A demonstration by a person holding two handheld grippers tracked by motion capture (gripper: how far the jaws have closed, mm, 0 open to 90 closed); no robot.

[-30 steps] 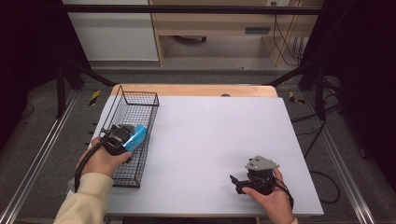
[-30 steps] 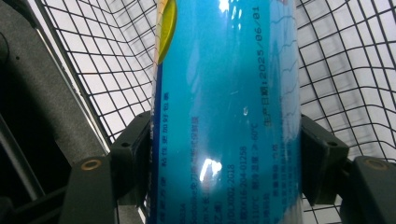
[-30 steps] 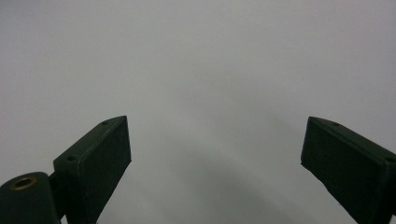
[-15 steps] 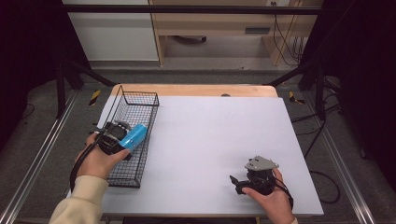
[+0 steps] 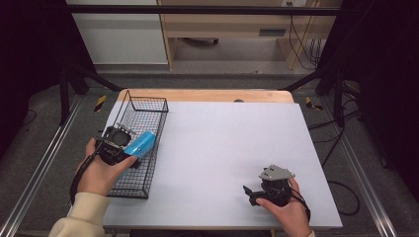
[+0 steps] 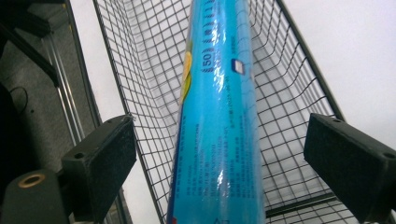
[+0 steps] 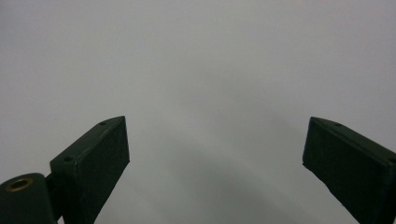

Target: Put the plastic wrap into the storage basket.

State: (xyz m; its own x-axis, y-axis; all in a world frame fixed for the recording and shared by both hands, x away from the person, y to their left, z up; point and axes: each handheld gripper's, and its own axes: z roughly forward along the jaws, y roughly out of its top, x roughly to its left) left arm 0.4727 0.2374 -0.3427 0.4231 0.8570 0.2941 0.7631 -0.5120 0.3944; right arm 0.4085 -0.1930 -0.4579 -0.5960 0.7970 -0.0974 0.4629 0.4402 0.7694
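from above, i'm hovering my left gripper (image 5: 129, 146) over the black wire basket (image 5: 146, 106), judging a drop-off; next i'm lowering. its own camera: jaws standing wide, not touching the blue plastic-wrapped roll (image 6: 219, 116) between them. right gripper (image 7: 215, 163) idling wide apart, empty, over the white table (image 7: 196, 56)

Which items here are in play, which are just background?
In play:
- blue roll, between the open jaws of the left gripper
- wire basket

Background:
- right gripper, open, low over the table
- shelf unit behind
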